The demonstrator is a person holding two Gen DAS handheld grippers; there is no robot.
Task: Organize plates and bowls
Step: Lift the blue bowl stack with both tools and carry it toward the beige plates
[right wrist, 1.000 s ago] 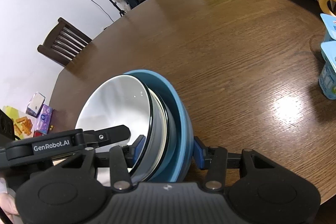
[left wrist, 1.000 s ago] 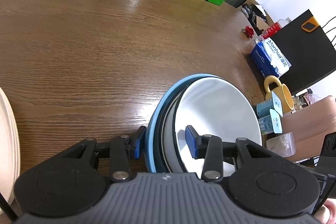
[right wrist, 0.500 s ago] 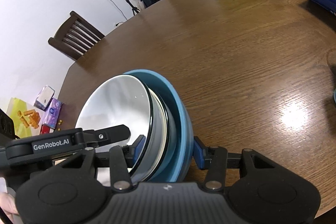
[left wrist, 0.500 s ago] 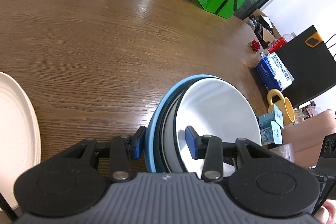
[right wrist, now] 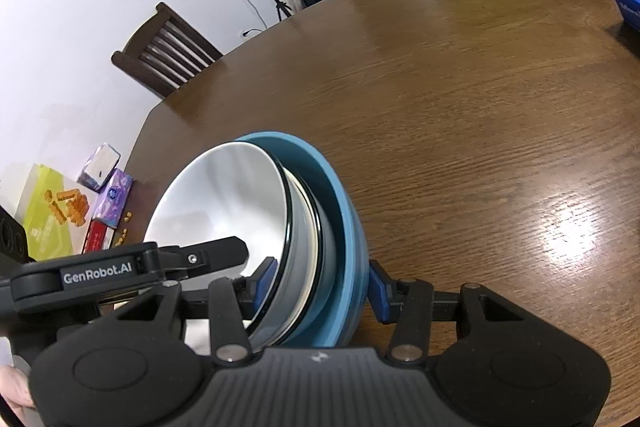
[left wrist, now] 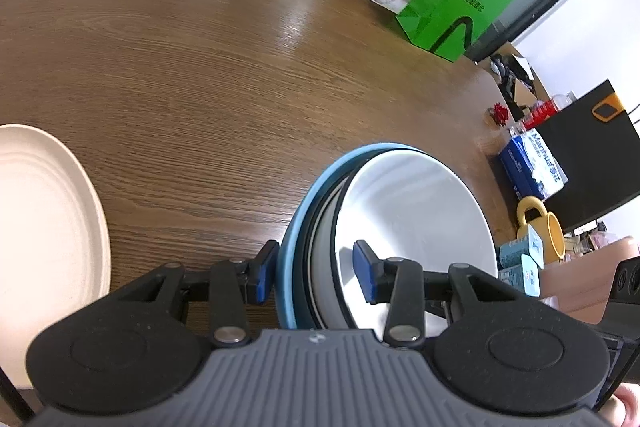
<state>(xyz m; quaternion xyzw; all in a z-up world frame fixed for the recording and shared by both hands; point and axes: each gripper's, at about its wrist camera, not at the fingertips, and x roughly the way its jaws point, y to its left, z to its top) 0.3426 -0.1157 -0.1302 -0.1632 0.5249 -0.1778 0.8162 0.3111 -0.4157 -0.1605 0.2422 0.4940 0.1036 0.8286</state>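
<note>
- Left wrist view only: a cream plate (left wrist: 44,227) lies flat on the table (left wrist: 200,67) at 9 o'clock; a yellow mug (left wrist: 538,227) and a blue tissue box (left wrist: 532,171) sit at 3 o'clock.
- Right wrist view only: a wooden chair (right wrist: 164,55) at 11 o'clock, beyond the table (right wrist: 460,107) edge.
- Nested bowl stack (left wrist: 384,227) (right wrist: 280,239): white bowls inside a blue bowl, tilted on edge above the table.
- Left gripper (left wrist: 316,271): clenched on the stack's rim, one pad outside the blue wall, one inside the white bowl.
- Right gripper (right wrist: 320,287): grasping the opposite rim likewise.
</note>
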